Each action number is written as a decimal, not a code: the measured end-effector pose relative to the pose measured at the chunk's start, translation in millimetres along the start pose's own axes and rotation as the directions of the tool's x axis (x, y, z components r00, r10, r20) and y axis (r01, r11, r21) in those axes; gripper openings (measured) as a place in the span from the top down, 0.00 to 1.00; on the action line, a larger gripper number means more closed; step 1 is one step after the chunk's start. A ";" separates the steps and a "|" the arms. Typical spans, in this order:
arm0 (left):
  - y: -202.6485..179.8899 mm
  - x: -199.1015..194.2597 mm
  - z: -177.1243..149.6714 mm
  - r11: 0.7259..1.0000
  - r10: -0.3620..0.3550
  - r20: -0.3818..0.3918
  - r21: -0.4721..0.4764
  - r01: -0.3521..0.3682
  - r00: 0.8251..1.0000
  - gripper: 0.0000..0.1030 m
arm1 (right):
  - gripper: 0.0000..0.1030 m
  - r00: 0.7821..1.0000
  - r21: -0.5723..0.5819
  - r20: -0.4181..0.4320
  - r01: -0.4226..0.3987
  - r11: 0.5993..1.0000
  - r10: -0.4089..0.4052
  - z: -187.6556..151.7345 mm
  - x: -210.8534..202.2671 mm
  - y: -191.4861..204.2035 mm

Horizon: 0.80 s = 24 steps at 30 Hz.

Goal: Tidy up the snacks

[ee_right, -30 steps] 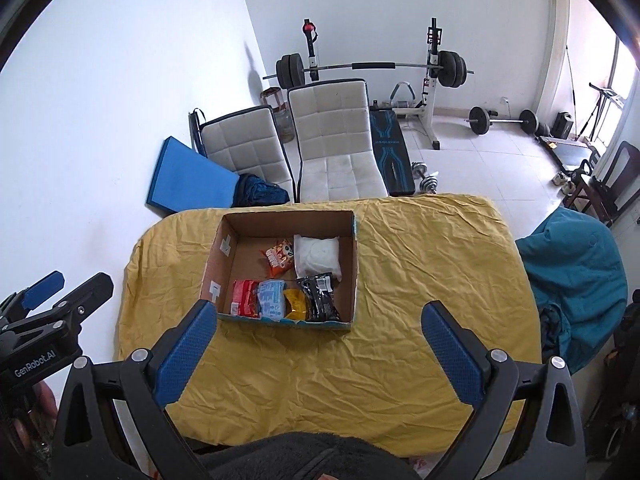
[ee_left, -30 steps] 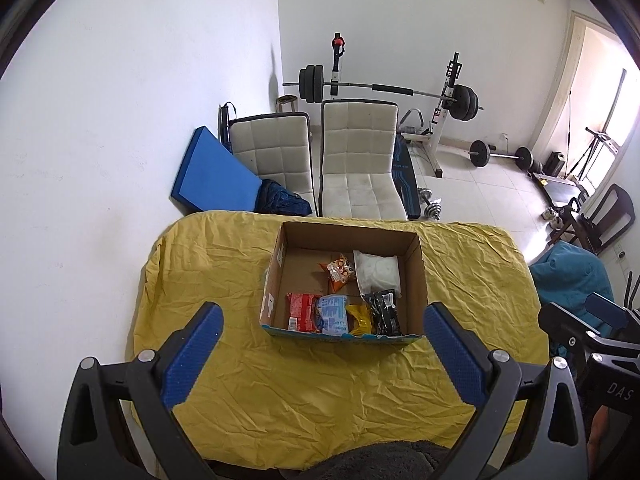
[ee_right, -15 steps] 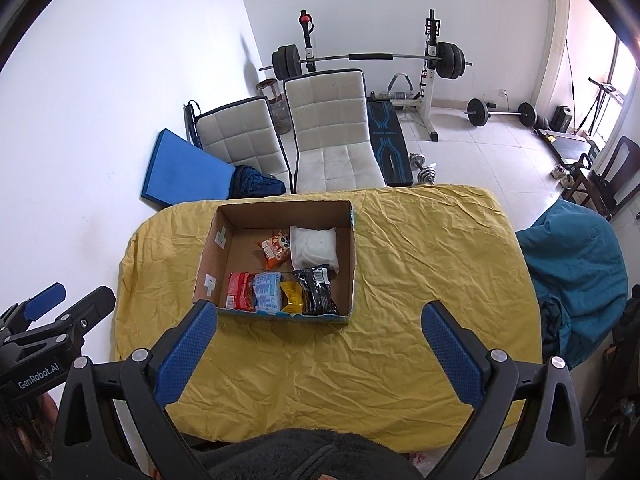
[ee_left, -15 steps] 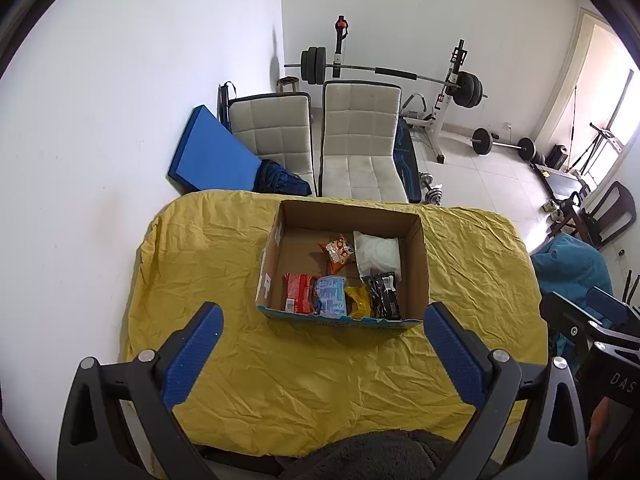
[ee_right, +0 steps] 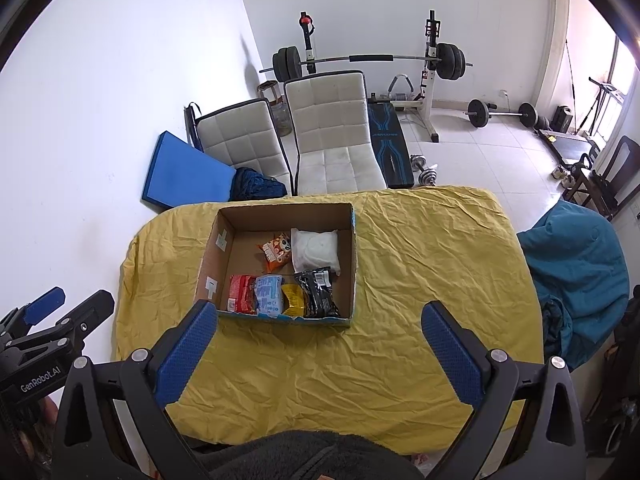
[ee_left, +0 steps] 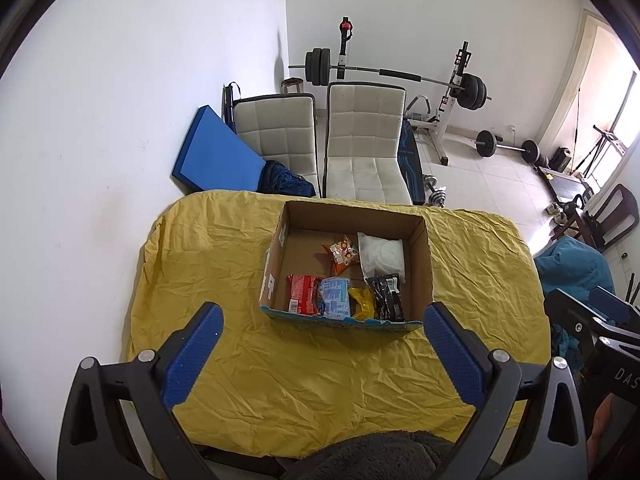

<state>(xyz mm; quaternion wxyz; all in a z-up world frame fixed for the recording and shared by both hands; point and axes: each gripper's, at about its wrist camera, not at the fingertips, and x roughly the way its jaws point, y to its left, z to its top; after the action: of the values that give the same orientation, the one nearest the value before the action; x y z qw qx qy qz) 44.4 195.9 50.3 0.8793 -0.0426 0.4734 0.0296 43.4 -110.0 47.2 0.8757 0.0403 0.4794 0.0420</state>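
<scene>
An open cardboard box (ee_left: 420, 256) (ee_right: 208, 256) stands on the table under a yellow cloth (ee_left: 304, 376) (ee_right: 420, 272). Inside lie several snack packets: red (ee_left: 302, 294) (ee_right: 241, 293), light blue (ee_left: 335, 297) (ee_right: 269, 295), yellow (ee_left: 361, 303) (ee_right: 293, 299) and black (ee_left: 387, 296) (ee_right: 319, 293) along the near wall, orange (ee_left: 342, 254) (ee_right: 277, 255) and white (ee_left: 380, 258) (ee_right: 315, 249) behind. My left gripper (ee_left: 322, 314) and right gripper (ee_right: 320, 312) are both open and empty, held high above the near side of the table.
Two white padded chairs (ee_left: 364, 140) stand beyond the table, with a blue mat (ee_left: 214, 156) against the wall. A barbell rack (ee_left: 452, 92) and weights are on the floor behind. A teal beanbag (ee_right: 576, 272) sits to the right.
Both grippers have risen and drawn back from the table, so the box looks smaller and more of the cloth shows. Both stay open; the packets have not moved.
</scene>
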 end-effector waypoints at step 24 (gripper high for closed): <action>-1.9 -2.4 -0.8 1.000 0.002 0.009 0.013 -0.002 1.000 0.00 | 0.00 1.000 -0.012 0.013 0.011 1.000 -0.011 -2.2 -1.8 2.8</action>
<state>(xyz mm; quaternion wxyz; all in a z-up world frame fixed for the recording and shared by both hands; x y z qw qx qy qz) 42.6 193.9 52.0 0.8817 -0.0362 0.4696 0.0277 40.5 -107.3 47.9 0.8792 0.0325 0.4737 0.0400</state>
